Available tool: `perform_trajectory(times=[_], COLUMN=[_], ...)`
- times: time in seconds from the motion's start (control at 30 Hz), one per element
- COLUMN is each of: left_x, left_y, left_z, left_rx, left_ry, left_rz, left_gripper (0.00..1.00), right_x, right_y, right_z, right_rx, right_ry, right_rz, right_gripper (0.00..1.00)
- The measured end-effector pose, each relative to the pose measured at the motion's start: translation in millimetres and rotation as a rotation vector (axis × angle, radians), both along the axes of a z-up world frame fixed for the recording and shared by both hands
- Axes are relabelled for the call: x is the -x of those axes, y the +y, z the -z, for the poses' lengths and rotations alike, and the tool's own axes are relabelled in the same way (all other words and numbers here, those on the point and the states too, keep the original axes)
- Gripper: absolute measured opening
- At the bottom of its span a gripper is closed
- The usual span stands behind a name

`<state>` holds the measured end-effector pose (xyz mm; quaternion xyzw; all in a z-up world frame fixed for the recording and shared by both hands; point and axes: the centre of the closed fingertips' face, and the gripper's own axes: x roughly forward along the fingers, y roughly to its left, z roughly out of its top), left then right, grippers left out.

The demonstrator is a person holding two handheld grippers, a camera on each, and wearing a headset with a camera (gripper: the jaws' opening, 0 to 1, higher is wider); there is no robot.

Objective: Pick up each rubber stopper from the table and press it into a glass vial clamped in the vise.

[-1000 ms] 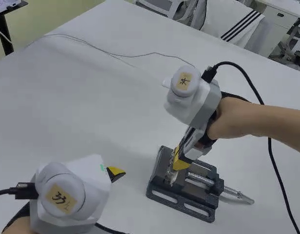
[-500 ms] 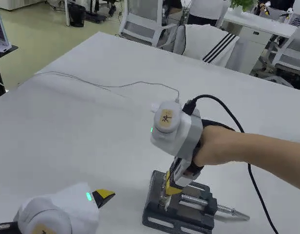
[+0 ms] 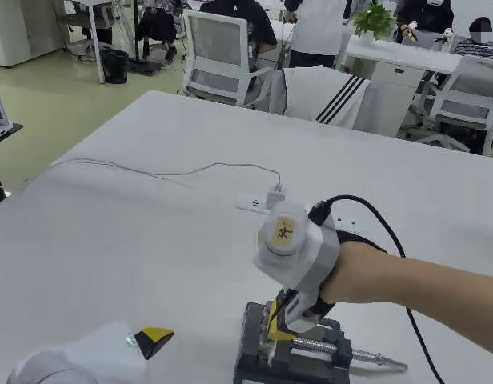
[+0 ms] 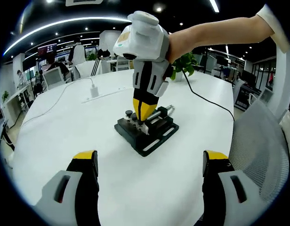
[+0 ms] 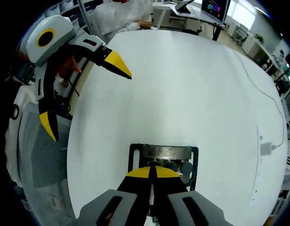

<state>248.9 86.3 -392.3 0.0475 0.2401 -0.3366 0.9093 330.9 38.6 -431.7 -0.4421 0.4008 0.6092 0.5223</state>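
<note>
Two grippers at the white desk: one pinched shut over the vise, the other standing off wide open.
Right gripper has its yellow-tipped jaws squeezed tight together, tips right down on the black vise, which stands on the desk toward its near edge. Whether a stopper is nipped between those tips, I cannot tell. Just beside them, a grey round stopper top sits in the vise's clamp; the glass under it is too small to make out. Left gripper hangs well apart by the desk's near edge, jaws spread wide, gripping nothing, aimed straight at the vise. Further back a white charger sits mid-desk, its thin cable trailing off to the left edge. A black cable loops off the right gripper, and office chairs line the far edge.
</note>
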Motion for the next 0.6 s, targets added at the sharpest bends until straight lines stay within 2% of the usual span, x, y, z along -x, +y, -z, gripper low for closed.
perform_trajectory(times=[0.27, 0.3, 0.33, 0.37, 0.4, 0.43, 0.5, 0.6], left_x=[6.2, 6.7, 7.2, 7.5, 8.2, 8.6, 9.5, 10.1], left_y=[-1.1, -1.0, -1.1, -1.1, -1.3, -1.6, -1.8, -1.5], left_z=[-3.0, -3.2, -3.6, -4.0, -4.4, -4.4, -5.2, -6.4], left_rx=[-0.008, -0.009, -0.009, -0.008, -0.008, -0.009, -0.010, -0.006], left_ry=[-0.007, -0.008, -0.007, -0.007, -0.008, -0.007, -0.010, -0.012], left_rz=[-0.006, -0.007, -0.008, -0.011, -0.012, -0.011, -0.013, -0.019], left_gripper=[0.91, 0.91, 0.91, 0.91, 0.91, 0.91, 0.91, 0.91], right_x=[-1.8, -7.2, -11.3, -8.3, -6.5, -6.9, -6.6, -1.5], right_y=[-1.1, -1.4, -3.1, -4.1, -2.5, -2.0, -7.1, -17.3], right_z=[-0.8, -1.8, -3.8, -3.5, -4.5, -6.3, -9.6, -11.0], right_rx=[-0.100, -0.111, -0.120, -0.124, -0.156, -0.179, -0.210, -0.248], right_ry=[-0.030, -0.061, -0.085, -0.058, -0.032, -0.033, -0.045, -0.052], right_rz=[0.090, 0.121, 0.117, 0.135, 0.198, 0.210, 0.236, 0.261], right_gripper=[0.00, 0.03, 0.13, 0.23, 0.33, 0.41, 0.46, 0.65])
